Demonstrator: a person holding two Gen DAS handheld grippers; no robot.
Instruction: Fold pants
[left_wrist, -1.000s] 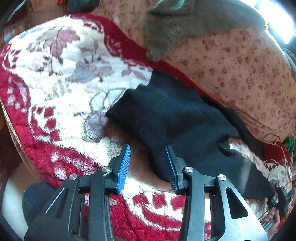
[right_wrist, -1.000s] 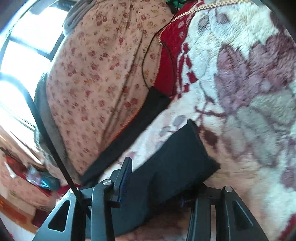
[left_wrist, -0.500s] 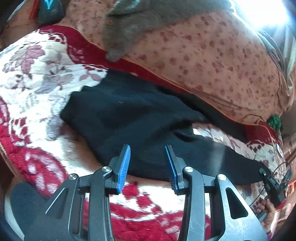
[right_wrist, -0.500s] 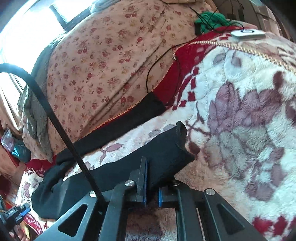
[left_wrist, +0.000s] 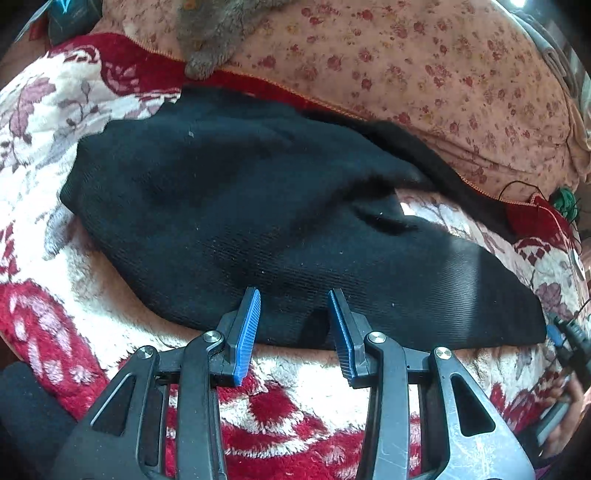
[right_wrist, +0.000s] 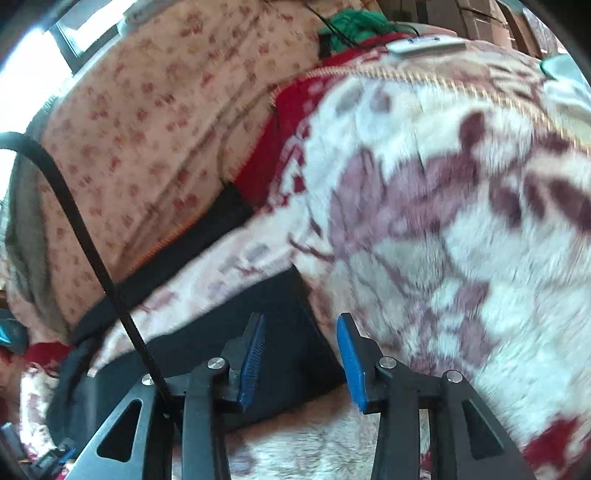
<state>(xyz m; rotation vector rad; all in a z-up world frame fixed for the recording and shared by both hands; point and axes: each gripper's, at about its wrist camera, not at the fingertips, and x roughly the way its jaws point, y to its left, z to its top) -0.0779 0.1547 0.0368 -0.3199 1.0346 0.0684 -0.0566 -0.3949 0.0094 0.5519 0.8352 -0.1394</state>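
— Where are the pants?

— Flat on the fleece blanket, one leg along the floral quilt. Left gripper open over the near edge; right gripper has just been opening, hem between its jaws, unpinched.

— Risk?

— Snagging fleece along with cloth — the fold could drag crooked.

— Containers?

— None in view.

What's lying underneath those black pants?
The black pants lie on a fluffy red-and-white flowered blanket, which shows all around them. Whether anything else sits beneath them cannot be seen; the cloth covers it.
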